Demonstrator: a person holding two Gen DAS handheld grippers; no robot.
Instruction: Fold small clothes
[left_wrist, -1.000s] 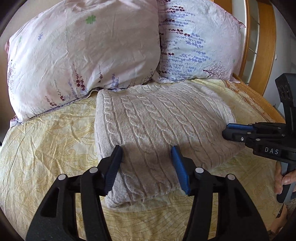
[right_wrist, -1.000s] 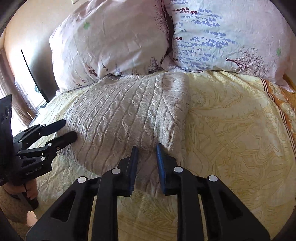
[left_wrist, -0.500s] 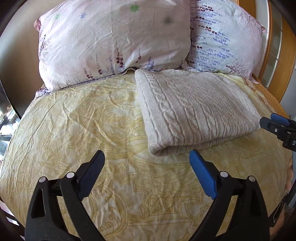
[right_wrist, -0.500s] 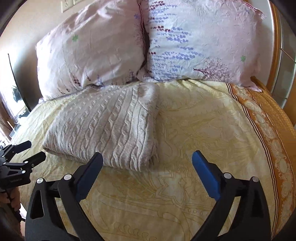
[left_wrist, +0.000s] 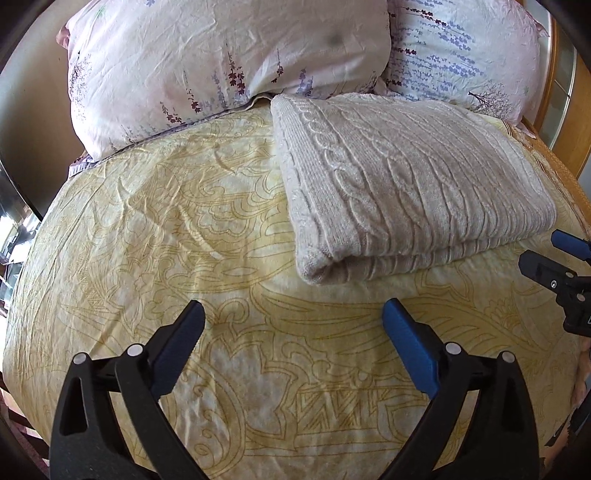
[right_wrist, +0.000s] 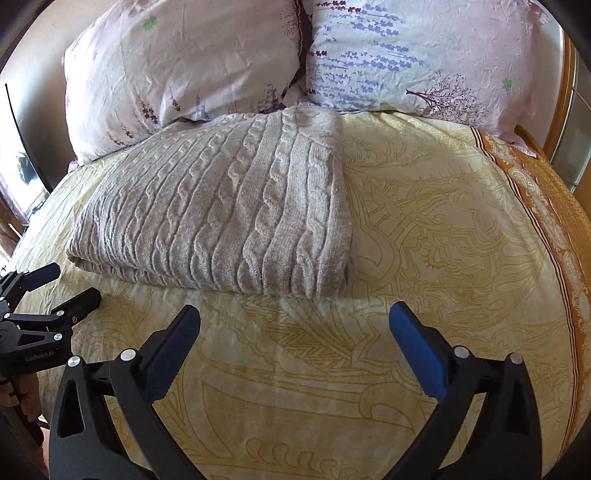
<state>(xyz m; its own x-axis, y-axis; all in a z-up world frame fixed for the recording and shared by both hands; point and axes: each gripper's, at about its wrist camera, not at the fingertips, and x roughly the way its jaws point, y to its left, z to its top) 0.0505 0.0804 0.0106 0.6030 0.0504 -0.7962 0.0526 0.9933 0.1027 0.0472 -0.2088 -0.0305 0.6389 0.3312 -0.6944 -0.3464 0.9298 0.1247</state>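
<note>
I'm holding the left gripper (left_wrist: 293, 325) and right gripper (right_wrist: 295, 325) wide open, empty, while the folded cable-knit sweater (left_wrist: 406, 177) is lying upper right; I'm avoiding snagging its edges.

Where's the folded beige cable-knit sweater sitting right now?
The folded beige cable-knit sweater lies on the yellow patterned bedspread, its far edge at the two floral pillows, ahead of both open grippers.
</note>
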